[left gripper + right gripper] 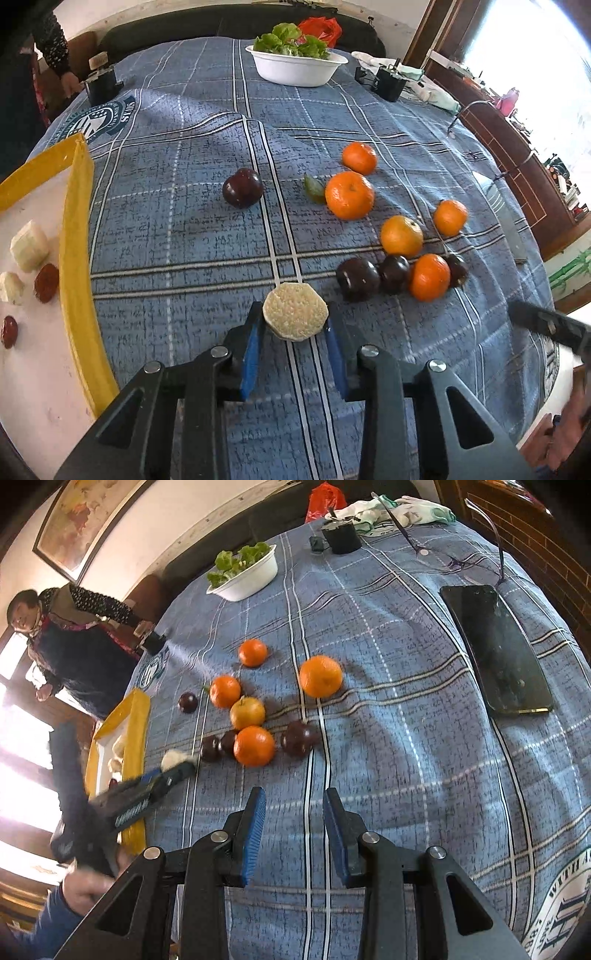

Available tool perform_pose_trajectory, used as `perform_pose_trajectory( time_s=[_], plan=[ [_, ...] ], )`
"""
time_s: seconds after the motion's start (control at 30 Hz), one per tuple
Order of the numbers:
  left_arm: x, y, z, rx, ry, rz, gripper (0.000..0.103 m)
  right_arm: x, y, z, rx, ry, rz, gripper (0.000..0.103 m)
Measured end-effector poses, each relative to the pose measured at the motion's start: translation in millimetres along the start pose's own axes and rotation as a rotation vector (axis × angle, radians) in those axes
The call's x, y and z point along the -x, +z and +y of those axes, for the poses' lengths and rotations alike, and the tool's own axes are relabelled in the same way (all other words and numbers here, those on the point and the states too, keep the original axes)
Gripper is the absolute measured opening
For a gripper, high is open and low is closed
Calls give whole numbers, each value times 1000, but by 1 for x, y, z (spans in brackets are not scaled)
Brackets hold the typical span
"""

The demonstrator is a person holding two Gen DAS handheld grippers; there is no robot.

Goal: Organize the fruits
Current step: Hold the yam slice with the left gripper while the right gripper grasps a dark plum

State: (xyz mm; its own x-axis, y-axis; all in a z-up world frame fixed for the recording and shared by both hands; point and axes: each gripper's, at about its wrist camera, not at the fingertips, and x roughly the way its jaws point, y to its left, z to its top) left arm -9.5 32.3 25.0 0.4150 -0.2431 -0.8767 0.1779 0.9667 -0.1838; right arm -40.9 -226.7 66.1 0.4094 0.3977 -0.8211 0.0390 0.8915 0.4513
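Observation:
My left gripper (293, 318) has its blue pads pressed on both sides of a pale, round cut fruit piece (295, 310), low over the blue checked cloth. In the right wrist view the same piece (173, 757) shows at that gripper's tip. Right of it lie several oranges (349, 195) and dark plums (357, 278) in a loose cluster; one plum (242, 187) sits alone further back. A yellow-rimmed white tray (75, 236) at the left holds pale chunks and red dates. My right gripper (294, 794) hovers over bare cloth near the cluster (254, 746), pads apart, nothing between them.
A white bowl of lettuce (297, 68) stands at the back. A dark phone (495, 646) lies on the right of the cloth. Black clamps (388, 83) and gloves sit at the far edge. A person (74, 646) stands beyond the far left corner.

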Motion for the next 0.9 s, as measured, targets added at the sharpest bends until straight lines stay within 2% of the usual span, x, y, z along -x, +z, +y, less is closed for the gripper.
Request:
perform_pose_trajectory(
  time_s=[0.23, 0.5, 0.53, 0.73, 0.9],
  plan=[
    [26, -12, 0, 5, -16, -34, 31, -23, 27, -10, -106, 28, 16, 35],
    [47, -18, 8, 31, -4, -71, 31, -48, 40, -11, -159, 55, 56, 35],
    [49, -18, 9, 37, -1, -74, 31, -50, 41, -9, -159, 40, 66, 37],
    [53, -17, 15, 57, 7, -87, 31, -57, 47, -13, -170, -8, 82, 37],
    [52, -16, 14, 60, 5, -89, 31, -59, 49, -11, -149, -15, 83, 37]
  ],
)
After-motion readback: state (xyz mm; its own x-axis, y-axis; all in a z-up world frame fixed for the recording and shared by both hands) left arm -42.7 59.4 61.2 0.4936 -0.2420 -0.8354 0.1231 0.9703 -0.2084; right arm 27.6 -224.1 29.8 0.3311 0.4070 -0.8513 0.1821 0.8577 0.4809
